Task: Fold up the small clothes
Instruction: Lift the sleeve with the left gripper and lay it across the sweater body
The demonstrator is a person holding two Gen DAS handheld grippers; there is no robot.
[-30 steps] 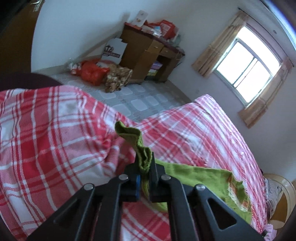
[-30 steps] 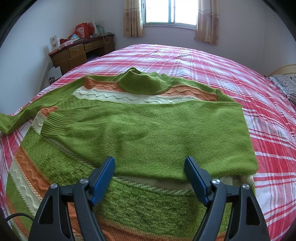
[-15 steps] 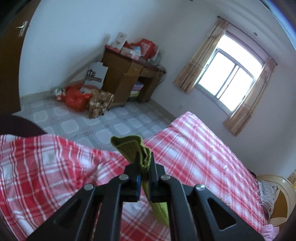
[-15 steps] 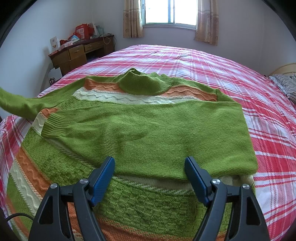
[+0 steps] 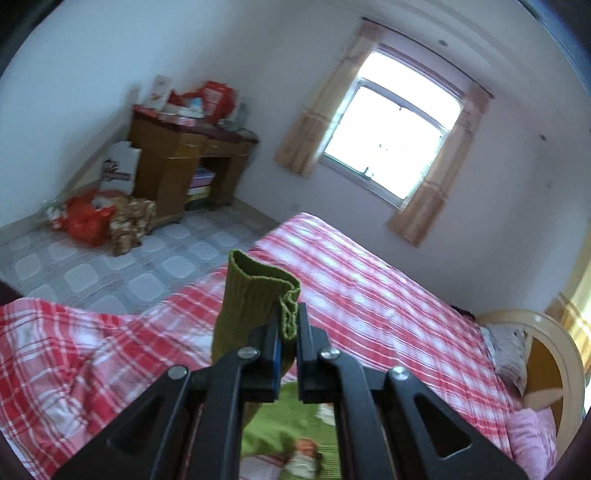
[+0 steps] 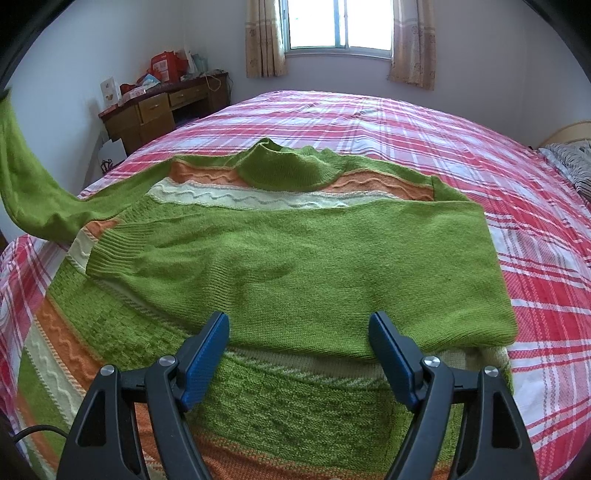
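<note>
Green-orange-cream striped sweater — red-white plaid bedspread.

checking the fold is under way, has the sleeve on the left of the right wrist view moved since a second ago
Yes. The sleeve has risen off the plaid bedspread and now hangs up the frame's left edge, above the desk, pinched in the left gripper.

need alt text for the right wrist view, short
An open right gripper hovers over a green sweater with orange and cream stripes, spread on a red plaid bed. One sleeve lies folded across its chest; the other sleeve is lifted off the bed at the left edge. A desk and window sit behind.
</note>
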